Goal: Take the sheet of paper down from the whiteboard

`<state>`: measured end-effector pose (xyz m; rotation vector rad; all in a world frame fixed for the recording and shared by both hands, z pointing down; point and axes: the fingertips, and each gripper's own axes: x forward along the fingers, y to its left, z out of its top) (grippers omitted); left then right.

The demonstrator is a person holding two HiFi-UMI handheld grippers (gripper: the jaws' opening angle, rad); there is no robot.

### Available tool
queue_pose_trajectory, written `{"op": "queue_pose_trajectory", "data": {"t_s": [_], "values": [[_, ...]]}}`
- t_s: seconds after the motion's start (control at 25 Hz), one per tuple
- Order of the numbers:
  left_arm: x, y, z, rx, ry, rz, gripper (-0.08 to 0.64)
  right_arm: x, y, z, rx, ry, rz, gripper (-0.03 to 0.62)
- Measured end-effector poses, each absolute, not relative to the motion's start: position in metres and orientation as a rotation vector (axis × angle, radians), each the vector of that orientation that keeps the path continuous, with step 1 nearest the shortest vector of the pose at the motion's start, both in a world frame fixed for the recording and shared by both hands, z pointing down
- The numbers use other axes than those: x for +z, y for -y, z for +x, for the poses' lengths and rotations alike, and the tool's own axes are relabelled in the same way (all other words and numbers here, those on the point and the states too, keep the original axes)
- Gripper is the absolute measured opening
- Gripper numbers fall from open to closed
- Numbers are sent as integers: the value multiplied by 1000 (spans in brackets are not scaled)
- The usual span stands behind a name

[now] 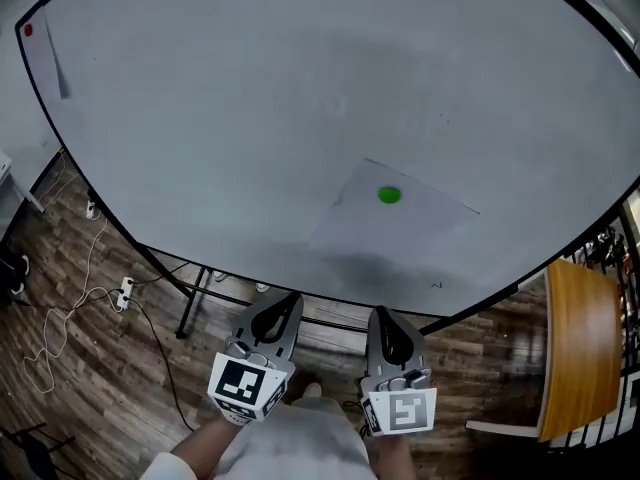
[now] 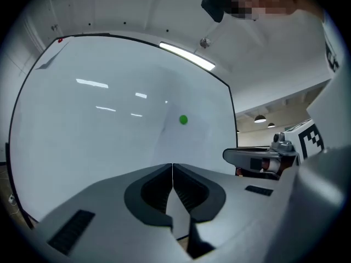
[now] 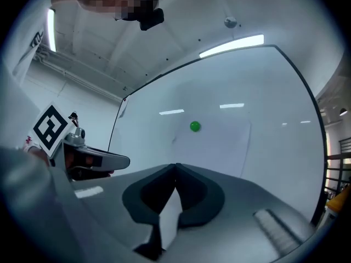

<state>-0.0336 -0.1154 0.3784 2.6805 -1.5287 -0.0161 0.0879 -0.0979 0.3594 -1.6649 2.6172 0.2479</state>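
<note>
Both tongs are pressed shut with nothing between them. The left tongs (image 2: 172, 171) and the right tongs (image 3: 175, 171) sit side by side and roughly level, aimed at the whiteboard (image 1: 250, 98). In the head view they are below its bottom edge and well apart from anything on it. My reading is that this is an approach, with no reach made yet. Shut tongs suit travelling, but they would have to open before either could take hold of an edge or a magnet.

The sheet of paper (image 1: 395, 230) lies flat on the lower part of the whiteboard, right of the middle and near the bottom edge. A green magnet (image 1: 389, 195) close to the middle of its top edge is what holds it there. With one pin up high, the rest of the sheet simply hangs against the surface.

In the head view the sheet looks askew: its top edge drops toward the right. Its long axis seems to run from the magnet down toward the bottom edge, leaning left as it goes. How much of that tilt comes from the lens I cannot tell.

A second sheet (image 1: 45, 58) hangs under a red magnet (image 1: 27, 30) at the top left corner.
</note>
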Motion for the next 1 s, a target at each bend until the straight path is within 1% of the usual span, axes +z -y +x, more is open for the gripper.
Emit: {"op": "queue_pose_trajectory", "data": {"t_s": [0.4, 0.96, 1.0], "values": [[365, 177, -31, 29, 1498, 2725, 9, 344, 152, 85, 240, -2576, -1684, 11], [341, 201, -24, 15, 1407, 2825, 9, 332, 167, 79, 302, -2537, -1724, 11], [340, 204, -23, 10, 1401, 2834, 17, 331, 169, 79, 302, -2536, -1725, 11]]}}
